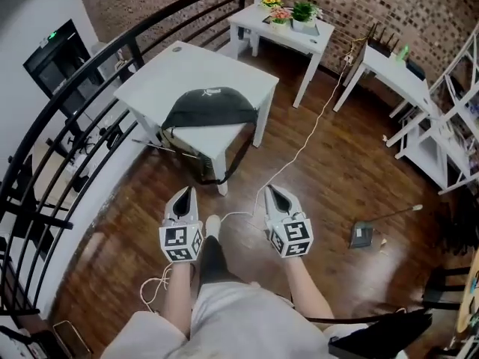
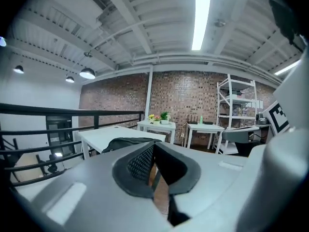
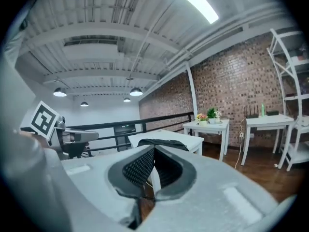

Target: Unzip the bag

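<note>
left tongs (image 1: 184, 191), right tongs (image 1: 271, 190) closed; bag (image 1: 209, 108) beyond

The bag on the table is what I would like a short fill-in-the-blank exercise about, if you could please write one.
1. The bag lies on a ____ table.
2. The left hand-held gripper and the right hand-held gripper are both ____, with nothing between their jaws.
3. The potted plants stand on a smaller table beside a wall built of ____.

Missing words: white; shut; brick.
</note>
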